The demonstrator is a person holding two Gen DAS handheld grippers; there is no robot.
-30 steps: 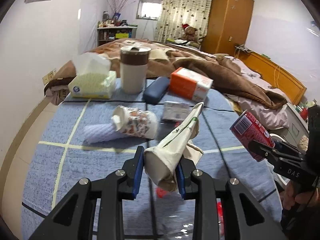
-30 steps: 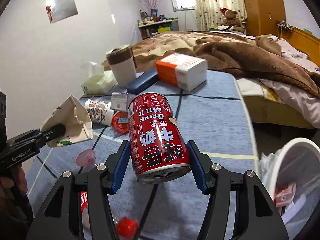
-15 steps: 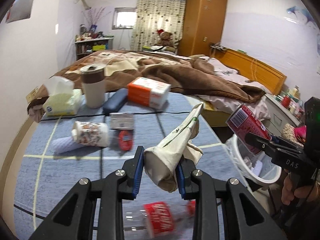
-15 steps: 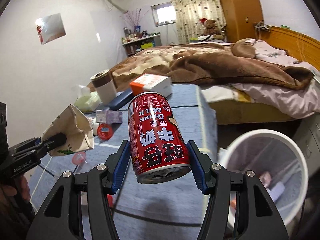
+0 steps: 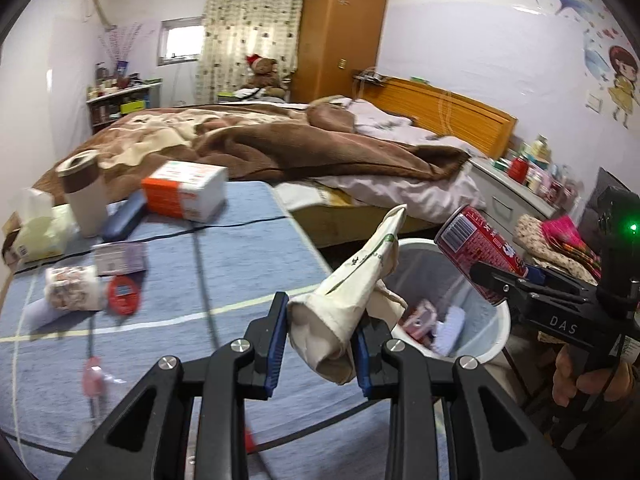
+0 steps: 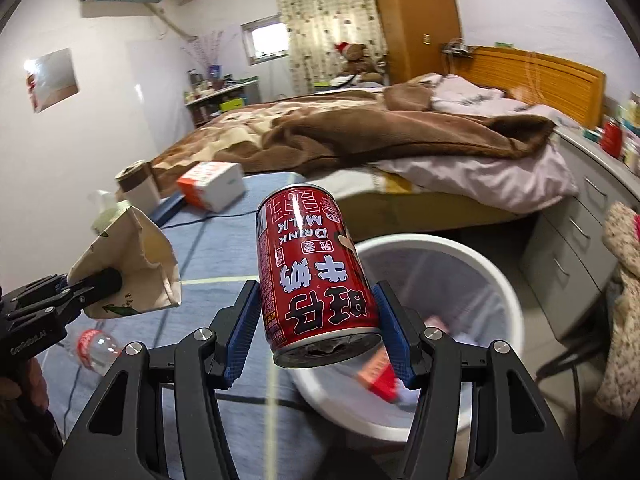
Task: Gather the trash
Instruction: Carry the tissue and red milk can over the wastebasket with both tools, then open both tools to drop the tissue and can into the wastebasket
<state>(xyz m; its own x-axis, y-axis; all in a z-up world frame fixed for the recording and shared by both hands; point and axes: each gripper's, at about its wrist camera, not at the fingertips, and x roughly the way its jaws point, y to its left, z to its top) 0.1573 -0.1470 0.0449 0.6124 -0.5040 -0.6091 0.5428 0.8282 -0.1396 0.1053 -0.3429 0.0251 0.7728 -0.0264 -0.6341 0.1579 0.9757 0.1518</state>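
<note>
Red can [image 6: 316,276] pinched in right tongs [image 6: 316,332], long axis tilted away, bin [image 6: 472,248] just beyond and below. Left tongs [image 5: 320,340] pinch crumpled paper bag [image 5: 352,292], bin to their right. Right tongs nearer the rim.

Soft daylight from far window [image 5: 179,42], fisheye-bent dark corners, motion blur on tabletop clutter
</note>
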